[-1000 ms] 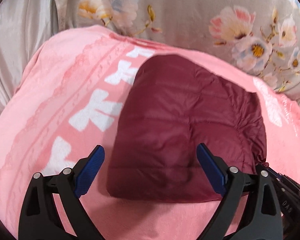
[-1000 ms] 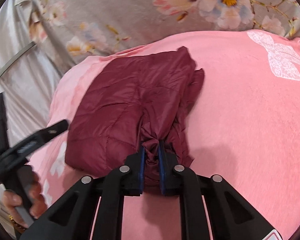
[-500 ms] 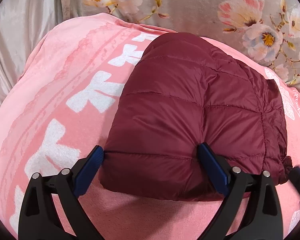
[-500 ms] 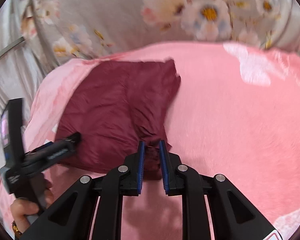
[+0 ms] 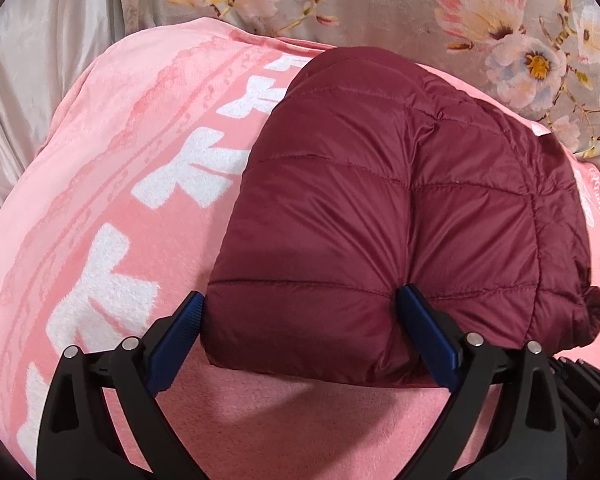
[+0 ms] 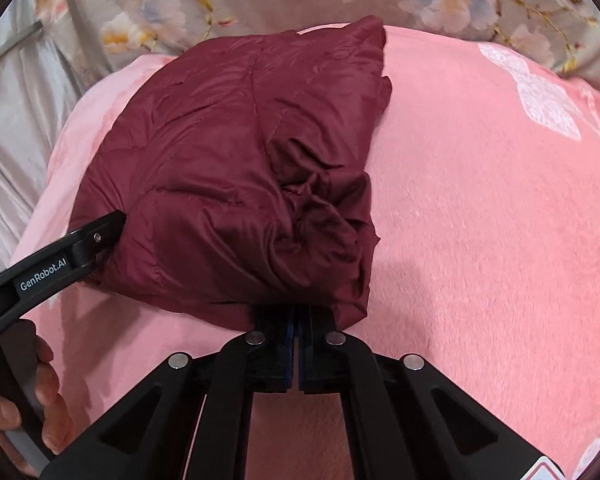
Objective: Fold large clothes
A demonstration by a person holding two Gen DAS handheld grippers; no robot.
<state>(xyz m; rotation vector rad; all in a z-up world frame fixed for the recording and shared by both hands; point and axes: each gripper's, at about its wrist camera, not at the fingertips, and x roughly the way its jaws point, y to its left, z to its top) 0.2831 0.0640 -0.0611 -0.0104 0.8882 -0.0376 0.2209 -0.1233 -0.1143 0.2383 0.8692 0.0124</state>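
Observation:
A dark red quilted jacket point(image 5: 400, 216) lies folded into a thick bundle on a pink blanket point(image 5: 100, 200). My left gripper point(image 5: 300, 320) is open, its jaws straddling the bundle's near left corner, with one blue pad point(image 5: 424, 332) pressed against the fabric. In the right wrist view the jacket point(image 6: 240, 160) fills the middle. My right gripper point(image 6: 298, 320) is shut, its tips tucked under the bundle's near edge; whether fabric is pinched between them is hidden. The left gripper's finger point(image 6: 72, 252) touches the jacket's left side.
The pink blanket point(image 6: 480, 240) with white letters and a white bow print covers the bed. A grey floral sheet point(image 5: 380, 0) and a pale satin cloth point(image 5: 28, 80) lie behind. A hand point(image 6: 28, 392) holds the left gripper's handle.
Both grippers have moved in closer to the jacket. The right gripper's jaws have closed further and now sit under the bundle's edge. The left jaws now straddle its corner.

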